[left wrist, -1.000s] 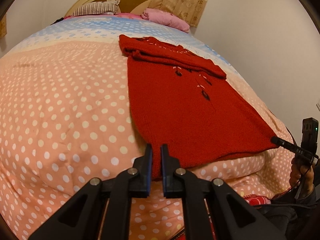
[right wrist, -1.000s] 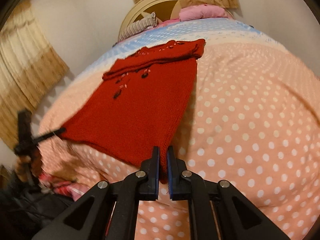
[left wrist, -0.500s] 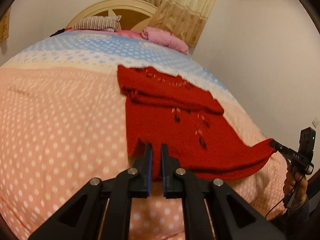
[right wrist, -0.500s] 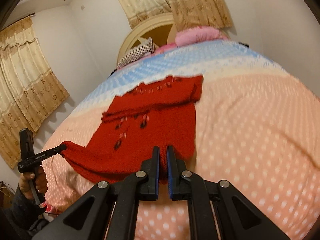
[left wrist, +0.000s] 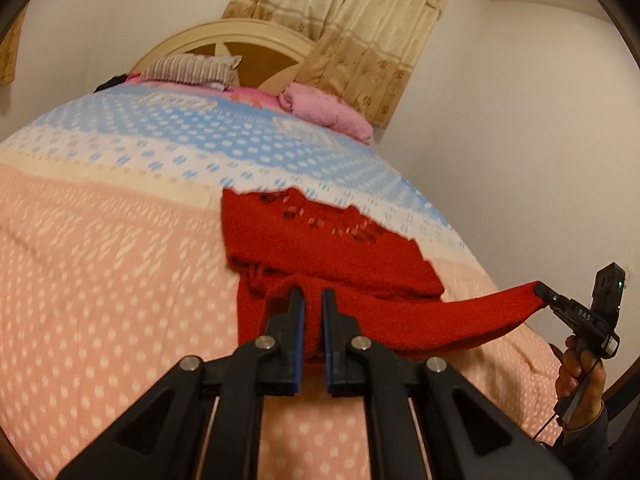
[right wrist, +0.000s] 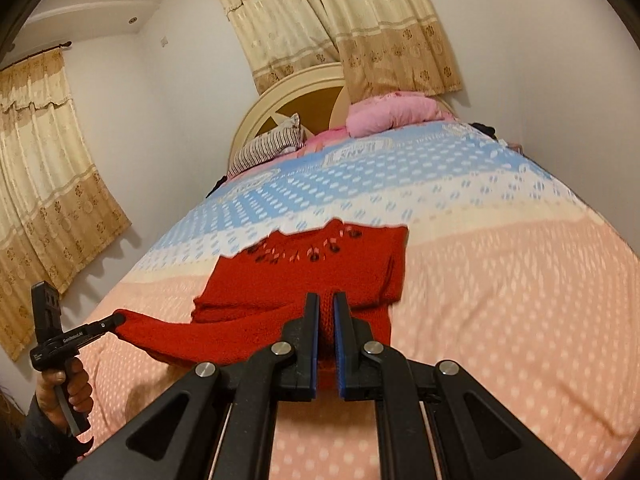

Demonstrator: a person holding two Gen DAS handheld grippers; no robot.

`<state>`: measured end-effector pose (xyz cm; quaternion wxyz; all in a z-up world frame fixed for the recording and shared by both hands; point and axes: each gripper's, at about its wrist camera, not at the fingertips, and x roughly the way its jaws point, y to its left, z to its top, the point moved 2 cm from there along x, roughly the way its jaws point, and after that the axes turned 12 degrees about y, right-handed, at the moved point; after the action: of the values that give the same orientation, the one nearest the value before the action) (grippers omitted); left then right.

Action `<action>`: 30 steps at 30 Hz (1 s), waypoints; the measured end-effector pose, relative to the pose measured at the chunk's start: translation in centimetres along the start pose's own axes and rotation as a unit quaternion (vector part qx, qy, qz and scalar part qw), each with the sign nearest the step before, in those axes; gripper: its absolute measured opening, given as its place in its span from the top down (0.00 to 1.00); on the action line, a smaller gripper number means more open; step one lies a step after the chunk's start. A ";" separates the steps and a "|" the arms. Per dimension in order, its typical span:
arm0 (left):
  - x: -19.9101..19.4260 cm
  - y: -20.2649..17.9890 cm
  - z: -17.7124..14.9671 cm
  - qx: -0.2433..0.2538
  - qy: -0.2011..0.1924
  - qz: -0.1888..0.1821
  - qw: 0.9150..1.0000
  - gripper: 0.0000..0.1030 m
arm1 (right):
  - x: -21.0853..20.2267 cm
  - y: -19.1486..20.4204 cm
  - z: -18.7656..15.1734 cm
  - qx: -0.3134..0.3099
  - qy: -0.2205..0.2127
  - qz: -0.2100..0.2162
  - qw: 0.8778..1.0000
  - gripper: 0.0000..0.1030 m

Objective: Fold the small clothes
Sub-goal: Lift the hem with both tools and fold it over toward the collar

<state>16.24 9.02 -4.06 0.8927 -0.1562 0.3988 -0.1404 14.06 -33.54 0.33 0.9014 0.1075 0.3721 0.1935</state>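
Two corners of the red knitted sweater (left wrist: 320, 248) are hidden inside the jaws, and its lower front disappears under the lifted hem; motion blur smears the spotted peach and blue bedspread (left wrist: 100, 260) and the small pattern near the neckline. The left gripper (left wrist: 312, 300) is clamped on one hem corner, with red knit filling the narrow gap. The right gripper (right wrist: 326, 304) is likewise pressed together on the other corner. Between them the hem hangs off the bed, the sweater's top lying just beyond the fingertips.
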 end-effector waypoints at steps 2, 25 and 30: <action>0.4 -0.2 1.3 0.006 -0.004 0.004 1.000 0.92 | 0.2 0.2 1.3 -0.005 -0.007 -0.003 1.000 0.94; 11.9 2.4 13.5 0.023 0.007 0.076 0.997 0.92 | 12.5 -3.1 12.4 0.000 0.023 -0.068 0.997 0.94; 15.8 3.6 13.9 0.020 0.037 0.095 0.995 0.92 | 17.4 -4.5 13.1 0.002 0.056 -0.085 0.995 0.94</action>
<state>37.33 8.67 -7.22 0.8894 -0.0943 0.4419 -0.0691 35.90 -30.75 -2.94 0.8919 0.0668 0.4304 0.1213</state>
